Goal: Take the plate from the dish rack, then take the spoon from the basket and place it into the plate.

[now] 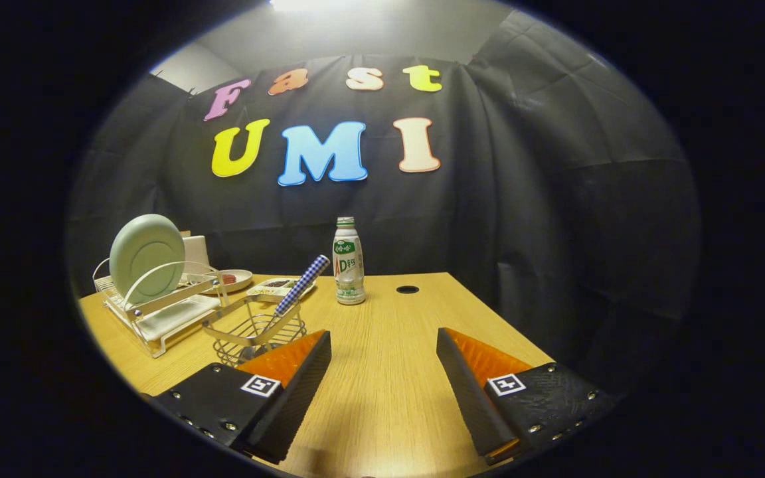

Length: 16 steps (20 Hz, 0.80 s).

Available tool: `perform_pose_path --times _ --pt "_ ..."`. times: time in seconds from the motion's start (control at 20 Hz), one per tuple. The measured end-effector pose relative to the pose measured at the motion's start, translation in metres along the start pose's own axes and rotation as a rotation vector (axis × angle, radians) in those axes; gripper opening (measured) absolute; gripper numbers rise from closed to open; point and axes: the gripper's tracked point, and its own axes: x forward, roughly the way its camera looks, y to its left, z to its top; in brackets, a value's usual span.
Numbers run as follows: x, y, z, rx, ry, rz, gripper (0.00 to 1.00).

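1. The pale green plate stands on edge in the dish rack, at the far left of the worktop. It leans back between the rack's wire hoops, which hold it upright, so its rim is probably the easiest part to pinch.
2. Behind the rack sit a small round dish holding something reddish and a shallow rectangular tray. Both are apart from the task's things and look like bystanders.
3. Just right of the rack, a wire basket holds the spoon. Its checked blue-and-white handle slants up and out over the rim, bowl end down inside the wires. That tilt leaves the handle free to be taken from above.
4. The basket stands just ahead of the gripper's left finger and is partly hidden by it.
5. The gripper hovers low over bare wood with its fingers spread wide and nothing between them. It points at the middle of the worktop, not yet toward the rack, so the plate step seems not yet begun.
6. Beyond the fingers, a small drink bottle stands upright, with a round cable hole in the worktop just to its right.
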Motion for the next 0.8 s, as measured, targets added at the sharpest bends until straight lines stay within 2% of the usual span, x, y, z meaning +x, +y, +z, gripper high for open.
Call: perform_pose_path --times 0.15,0.3,0.45,0.8 --pt "0.031 -0.006 0.017 0.046 -0.012 -0.035 0.98" --pt "0.038 -0.011 0.044 0.012 -0.033 -0.094 0.98" --pt "0.021 -0.014 0.07 -0.046 -0.025 -0.149 0.98" --pt "-0.06 -0.009 0.126 -0.097 0.003 -0.295 0.98"
